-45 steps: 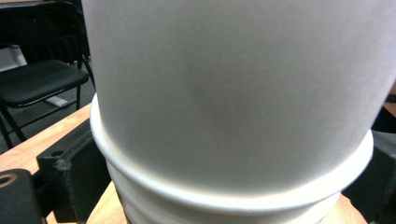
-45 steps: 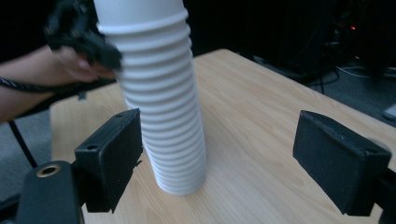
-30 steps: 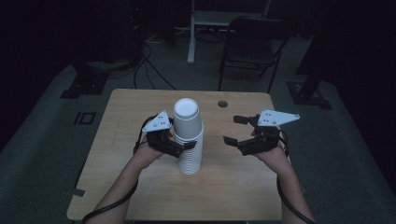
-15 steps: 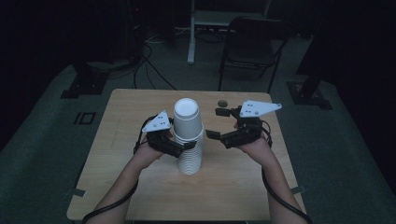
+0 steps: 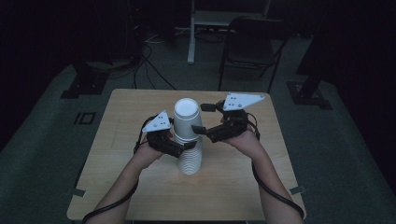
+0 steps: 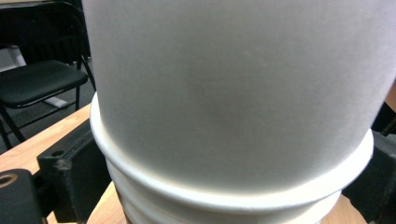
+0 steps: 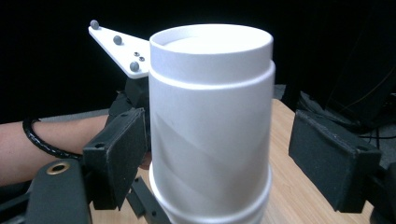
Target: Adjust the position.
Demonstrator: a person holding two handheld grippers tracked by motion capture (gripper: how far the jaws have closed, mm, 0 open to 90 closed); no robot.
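1. White paper cups, nested upside down into a stack (image 5: 189, 140), are seen in the high view standing near the middle of a light wooden desk (image 5: 233, 186). The top cup is lifted partly clear of the ribbed column of rims below it and is tilted slightly.
2. In the same view the left claw (image 5: 180, 147) is set against the stack's left side, low on the raised cup, with a grey three-cornered plate on top. The right claw (image 5: 201, 119) is brought in from the right, its two black jaws spread either side of the upper cup. A person's forearms enter from the bottom edge, and a black cable is trailed from each wrist.
3. Beyond the desk a dark folding chair (image 5: 254, 46) and a pale desk leg are made out on grey carpet, with cables lying on the floor.
4. In the left gripper view the stack (image 6: 233, 116) is seen pressed very close. A black jaw is seen at either side of the cup's rolled rim, both touching or nearly touching it, so the left claw is judged closed on the stack. The folding chair (image 6: 37, 79) is seen at upper left.
5. In the right gripper view the stack (image 7: 210, 126) stands between the right claw's two padded jaws, with a clear gap at the right pad and the left pad just beside the wall; the claw is open. Behind the cup the left claw's (image 7: 135, 98) grey plate and a forearm with a looped cable are seen.
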